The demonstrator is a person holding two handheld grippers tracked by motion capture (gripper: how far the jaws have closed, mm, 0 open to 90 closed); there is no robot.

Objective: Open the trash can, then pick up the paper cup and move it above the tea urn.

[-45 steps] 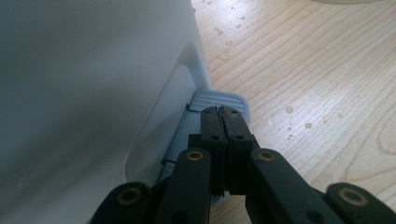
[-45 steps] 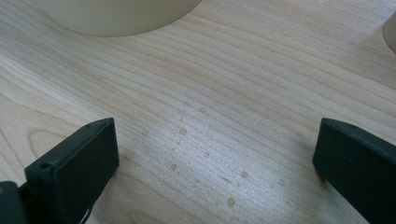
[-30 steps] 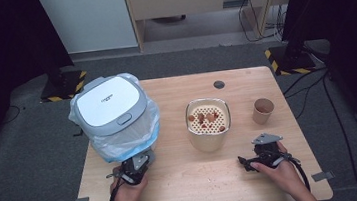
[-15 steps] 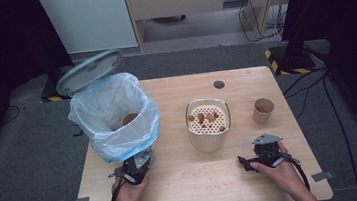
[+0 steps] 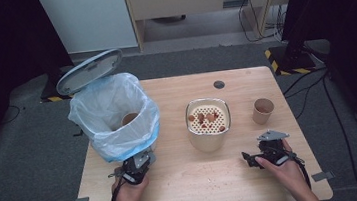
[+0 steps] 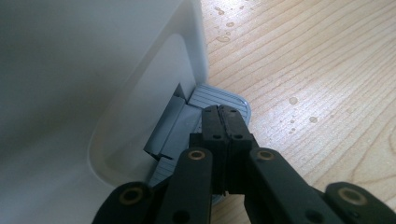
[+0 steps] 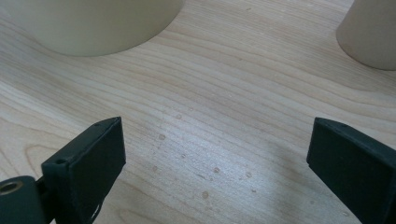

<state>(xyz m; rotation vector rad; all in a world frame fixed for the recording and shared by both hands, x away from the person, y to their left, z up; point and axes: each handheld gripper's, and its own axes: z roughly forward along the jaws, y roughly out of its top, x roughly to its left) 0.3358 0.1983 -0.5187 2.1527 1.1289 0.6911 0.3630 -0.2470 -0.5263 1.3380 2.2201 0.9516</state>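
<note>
A white pedal bin (image 5: 115, 118) lined with a blue bag stands at the table's left, its grey lid (image 5: 89, 71) tipped up and back. A brown cup (image 5: 129, 118) lies inside it. My left gripper (image 5: 138, 165) is at the bin's foot. In the left gripper view it (image 6: 222, 112) is shut, with its tips resting on the grey ribbed pedal (image 6: 229, 96) against the bin wall (image 6: 93, 70). My right gripper (image 5: 254, 156) rests on the table at front right, and stands open (image 7: 215, 154) over bare wood.
A cream pot (image 5: 208, 123) with a perforated insert holding several brown pieces stands mid-table; its base (image 7: 93, 21) lies ahead of the right gripper. A paper cup (image 5: 263, 110) stands to its right. A dark round grommet (image 5: 219, 84) sits near the far edge. Small droplets dot the wood.
The bin's lid was down a second ago; it has swung up and back, showing the bag and the cup inside. Both hands stayed where they were.
</note>
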